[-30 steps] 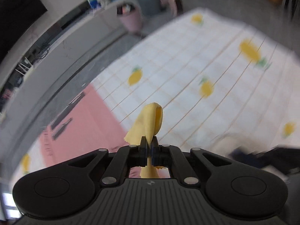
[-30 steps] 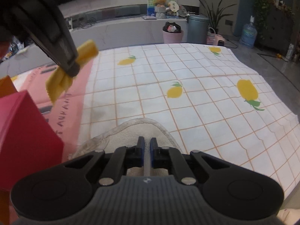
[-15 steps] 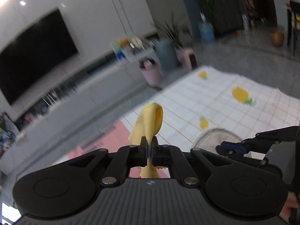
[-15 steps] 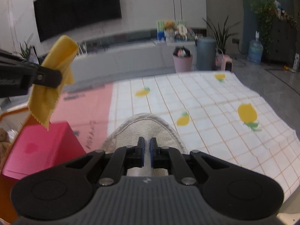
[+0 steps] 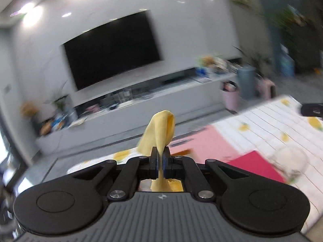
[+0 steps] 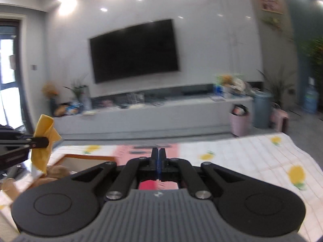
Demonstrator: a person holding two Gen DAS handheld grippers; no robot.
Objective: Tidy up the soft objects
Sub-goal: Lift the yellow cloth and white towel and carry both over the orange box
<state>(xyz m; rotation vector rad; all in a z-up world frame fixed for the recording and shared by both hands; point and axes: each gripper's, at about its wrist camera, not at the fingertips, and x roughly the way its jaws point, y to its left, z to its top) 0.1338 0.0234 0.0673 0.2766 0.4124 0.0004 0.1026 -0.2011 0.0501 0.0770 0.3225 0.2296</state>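
Your left tool (image 5: 160, 162) pinches the yellow cloth (image 5: 159, 130), not yet stowed. Your right tool (image 6: 158, 161) is clamped on nothing; the box (image 6: 66, 161) waits below-left of it.

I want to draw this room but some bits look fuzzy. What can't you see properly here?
- Right wrist view: what lies in the open box is hidden by the right hand-held gripper body.
- Left wrist view: the pale fluffy thing beside the red box is too blurred to name.
- Both views: items on the long shelf are smeared by blur.
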